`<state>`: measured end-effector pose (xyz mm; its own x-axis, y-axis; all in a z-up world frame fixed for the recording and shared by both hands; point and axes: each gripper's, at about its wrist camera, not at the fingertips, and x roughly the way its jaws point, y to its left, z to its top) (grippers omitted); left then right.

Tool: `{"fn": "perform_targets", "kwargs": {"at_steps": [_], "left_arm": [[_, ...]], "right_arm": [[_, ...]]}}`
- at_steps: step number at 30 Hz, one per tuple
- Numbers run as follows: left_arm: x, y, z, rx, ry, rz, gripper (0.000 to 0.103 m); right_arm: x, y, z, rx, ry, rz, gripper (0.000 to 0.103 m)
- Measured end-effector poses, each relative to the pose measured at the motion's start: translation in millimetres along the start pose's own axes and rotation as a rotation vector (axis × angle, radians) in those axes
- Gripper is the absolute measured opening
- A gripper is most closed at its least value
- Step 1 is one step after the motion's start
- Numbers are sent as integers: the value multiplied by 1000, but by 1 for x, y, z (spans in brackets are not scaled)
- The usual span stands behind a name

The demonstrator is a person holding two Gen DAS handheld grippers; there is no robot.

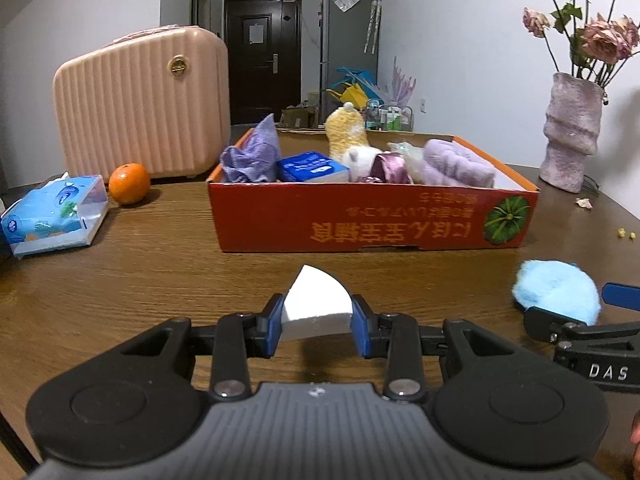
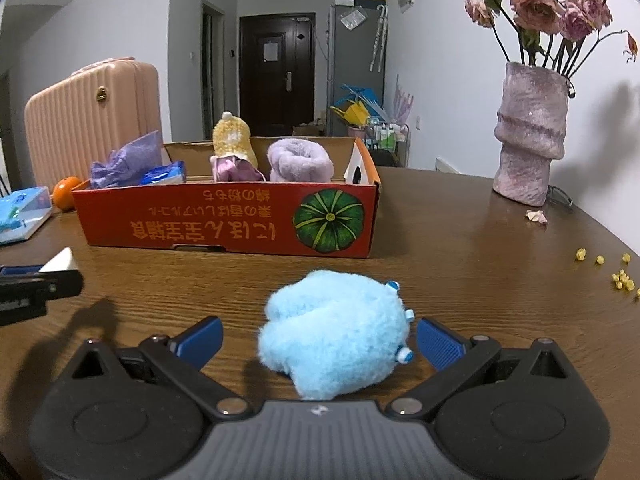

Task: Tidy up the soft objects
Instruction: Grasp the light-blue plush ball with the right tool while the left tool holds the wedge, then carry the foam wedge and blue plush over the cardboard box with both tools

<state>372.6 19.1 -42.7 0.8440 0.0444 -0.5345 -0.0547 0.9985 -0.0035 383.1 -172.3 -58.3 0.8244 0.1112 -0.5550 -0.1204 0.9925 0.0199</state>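
One fluffy pale-blue plush ball (image 2: 334, 338)

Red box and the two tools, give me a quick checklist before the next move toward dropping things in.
1. Left tool gripping the white sponge wedge: ok.
2. Right tool closed on the blue fluffy toy: not ok, pads stand apart from it.
3. Red box open on top: ok.
4. Free space in the box: ok, at its right end.
5. Bare table between tools and box: ok.
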Motion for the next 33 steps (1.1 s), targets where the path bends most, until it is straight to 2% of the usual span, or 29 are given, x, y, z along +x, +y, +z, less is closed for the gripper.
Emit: {"fn": "perform_targets", "kwargs": {"at_steps": [9,12,15,17,19,25,33], "left_arm": [[7,14,4,5,-3,14,36],[8,16,4,4,-3,16,36],[9,18,5,2,-2,16,36],[9,18,5,3,-3,16,36],[9,18,5,3,-4,17,36],[9,18,4,4,-6,17,36],[7,17,5,7,-15,19,36]], "right_arm": [[23,-2,8,43,59,-22,101],[28,-2,8,50,79,-15,95],[30,-2,8,52,91,-15,93],[30,-3,8,58,86,-16,88],[30,-3,7,59,93,-11,79],[24,3,6,32,68,7,72],[12,11,6,0,8,36,70]]}}
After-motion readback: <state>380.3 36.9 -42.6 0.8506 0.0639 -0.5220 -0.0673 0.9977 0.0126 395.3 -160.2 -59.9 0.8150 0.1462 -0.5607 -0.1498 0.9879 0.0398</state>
